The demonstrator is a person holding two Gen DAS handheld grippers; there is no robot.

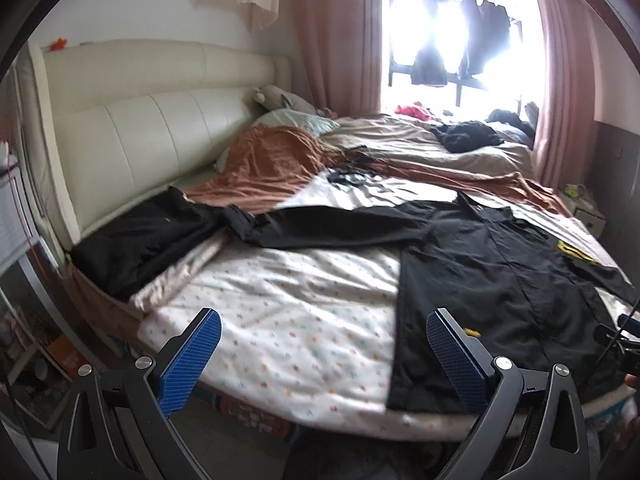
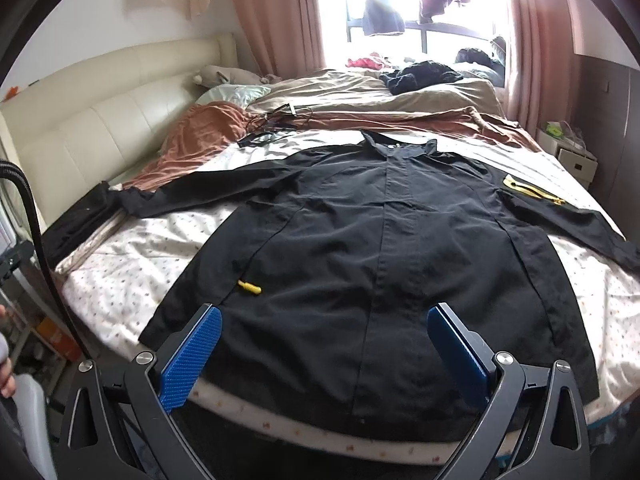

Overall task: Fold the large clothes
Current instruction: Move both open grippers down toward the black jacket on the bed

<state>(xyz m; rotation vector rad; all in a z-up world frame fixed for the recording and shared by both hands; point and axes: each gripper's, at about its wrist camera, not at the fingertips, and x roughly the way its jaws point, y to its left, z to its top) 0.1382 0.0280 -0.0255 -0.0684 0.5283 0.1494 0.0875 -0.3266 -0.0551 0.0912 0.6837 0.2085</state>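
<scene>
Across the bed's soft flower-printed white quilt our long black button-front coat lies flat, both tongs, left and right, wide and empty, so we risk pinching quilt with the hem.

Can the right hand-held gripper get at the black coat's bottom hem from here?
Probably yes: the right hand-held gripper is open just short of the black coat, whose hem lies flat at the bed's near edge, nothing between.

The bed, in a white dotted sheet, fills the space ahead of both claws. A black coat lies flat on it, front up, straight ahead of the right claw, hem nearest, collar farthest, sleeves spread sideways. Ahead of the left claw lies mostly bare sheet. Beyond the coat lie a rust blanket, a beige duvet and dark clothes.
</scene>
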